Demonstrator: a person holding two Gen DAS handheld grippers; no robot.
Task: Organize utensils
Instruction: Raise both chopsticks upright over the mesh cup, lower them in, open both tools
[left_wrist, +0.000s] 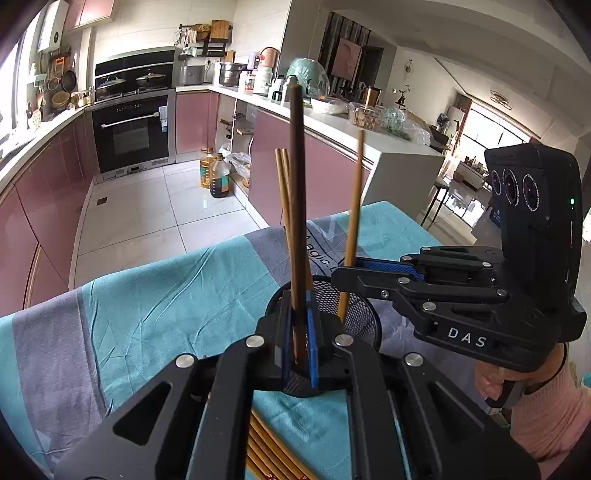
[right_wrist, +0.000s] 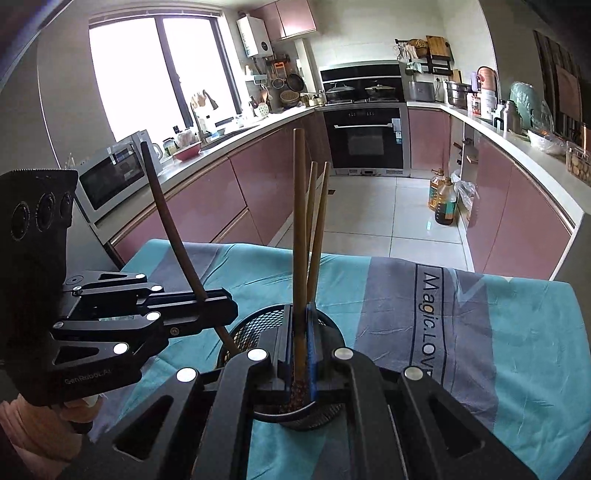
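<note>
A black mesh cup (left_wrist: 360, 314) (right_wrist: 258, 326) stands on the teal and grey cloth, with two light wooden chopsticks (left_wrist: 282, 184) (right_wrist: 318, 221) leaning inside it. My left gripper (left_wrist: 298, 306) (right_wrist: 221, 308) is shut on a dark brown chopstick (left_wrist: 297, 177) (right_wrist: 166, 221), held nearly upright with its lower end inside the cup's rim. From the right, my right gripper (left_wrist: 345, 267) (right_wrist: 299, 314) is shut on a light brown chopstick (left_wrist: 354, 206) (right_wrist: 300, 229), whose lower end also dips into the cup. A hand in a pink sleeve (left_wrist: 546, 406) holds the right gripper.
More light chopsticks (left_wrist: 266, 450) lie on the cloth (left_wrist: 147, 314) under my left gripper. The table's far edge drops to a tiled kitchen floor with oil bottles (left_wrist: 216, 175). Pink cabinets, an oven (right_wrist: 364, 136) and crowded counters surround the floor.
</note>
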